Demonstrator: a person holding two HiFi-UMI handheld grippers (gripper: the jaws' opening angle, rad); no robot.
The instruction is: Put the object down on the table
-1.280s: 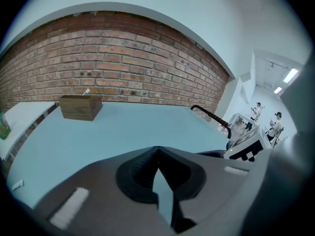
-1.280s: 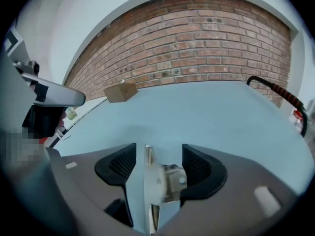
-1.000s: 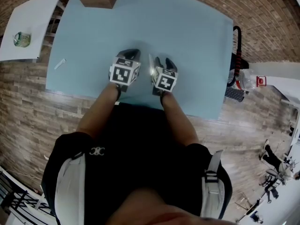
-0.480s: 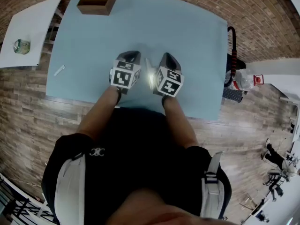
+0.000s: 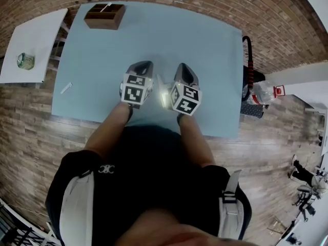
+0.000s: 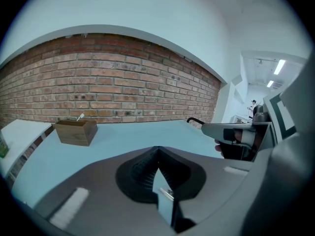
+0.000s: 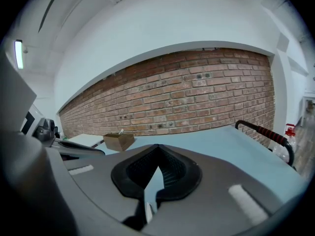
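Object [image 5: 163, 92], thin and shiny, lies on the blue table [image 5: 205, 45]; light glares off it, so I cannot tell what it is. It shows in the gap between the left gripper [image 5: 142, 64] and the right gripper [image 5: 183, 66], a bit closer to the right one; it is back by their marker cubes, behind the jaw tips, and no jaw holds it. The left gripper's jaws are pressed together at the tips with nothing in them; the right gripper's jaws are closed tight the same way and hold nothing too. Both grippers sit side by side over the near part of the table and point away from the person; a bare arm holds each one.

Far ahead of the left gripper and off to its left, a brown wooden box [image 5: 105, 15] stands near the table's far edge; a white stick [image 6: 80, 117] pokes out of it. A small white bit [image 5: 66, 88] lies by the table edge, well to the left of the left gripper; further left is a white side table [image 5: 36, 35] with a green jar [image 5: 25, 60] on it. To the right of the right gripper, past the table edge, a black and red bar [image 5: 249, 60] stands up. A brick wall [image 6: 123, 82] runs behind the table.
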